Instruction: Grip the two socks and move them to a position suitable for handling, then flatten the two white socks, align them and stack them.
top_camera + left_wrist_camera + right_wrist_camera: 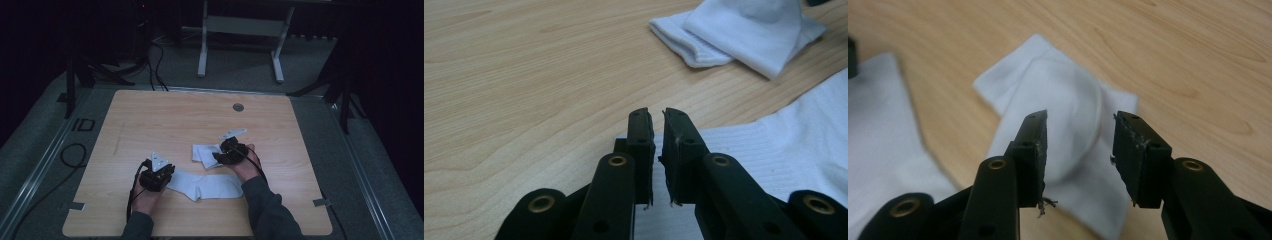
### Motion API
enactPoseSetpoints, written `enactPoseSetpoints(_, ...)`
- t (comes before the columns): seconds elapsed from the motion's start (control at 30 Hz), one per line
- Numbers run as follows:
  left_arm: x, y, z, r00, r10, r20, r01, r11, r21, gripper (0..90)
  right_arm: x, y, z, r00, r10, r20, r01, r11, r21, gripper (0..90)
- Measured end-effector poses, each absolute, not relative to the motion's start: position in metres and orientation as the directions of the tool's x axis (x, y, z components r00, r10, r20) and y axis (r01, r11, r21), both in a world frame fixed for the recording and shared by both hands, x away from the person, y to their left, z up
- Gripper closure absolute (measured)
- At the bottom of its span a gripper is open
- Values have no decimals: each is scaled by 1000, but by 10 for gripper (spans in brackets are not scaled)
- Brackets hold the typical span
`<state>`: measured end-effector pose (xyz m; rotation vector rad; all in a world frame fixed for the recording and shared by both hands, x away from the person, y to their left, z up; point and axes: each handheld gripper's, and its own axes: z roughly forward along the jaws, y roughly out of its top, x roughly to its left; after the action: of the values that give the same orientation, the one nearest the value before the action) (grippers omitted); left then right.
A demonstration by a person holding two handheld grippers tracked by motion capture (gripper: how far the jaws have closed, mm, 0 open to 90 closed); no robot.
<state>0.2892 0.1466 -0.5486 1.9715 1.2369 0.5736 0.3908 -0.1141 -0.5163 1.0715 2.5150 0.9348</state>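
The pale wooden table (150, 115) with rounded corners stands on grey carpet, and a small round metal grommet (238, 107) sits near its far edge. Beyond it, in dim light, stands the white metal frame of another table (240, 35), and black cables (155, 65) trail across the floor at the far left.

On the near half of the table lies a long white sock (207, 184), spread flat, its ribbed cuff end toward the person's left. Just beyond it, close but apart, lies a second white sock (202, 153), folded into a small bundle.

The person's forearms in dark grey sleeves (267, 210) come in from the near edge. The left hand-held gripper (161, 175) rests at the cuff end of the long sock (774, 150); in the left gripper view its jaws stand over the ribbed cuff with only a thin slit between them, and whether any cloth is pinched there I cannot tell. The right hand-held gripper (218, 156) hovers at the folded sock (1068, 105); in the right gripper view its jaws stand moderately apart, with the bundle showing between them and nothing gripped.
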Motion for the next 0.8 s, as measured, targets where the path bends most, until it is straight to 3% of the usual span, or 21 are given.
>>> enactPoseSetpoints(0.1,289,148,-548,435,900,-8,576,-272,771,819,397,-108,-519,-697,717,17,560,530,637,590)
enactPoseSetpoints(0.13,289,148,-548,435,901,-9,577,-271,771,818,401,-104,-522,-698,716,3,561,545,622,725)
enactPoseSetpoints(0.23,289,148,-548,431,902,-7,576,-269,772,818,398,-99,-523,-709,705,6,561,558,612,874)
enactPoseSetpoints(0.57,290,147,-550,432,902,-2,581,-276,766,817,381,-93,-514,-737,675,10,523,561,642,883)
enactPoseSetpoints(0.8,290,147,-550,431,902,-4,580,-273,767,818,374,-92,-502,-745,663,76,528,515,675,885)
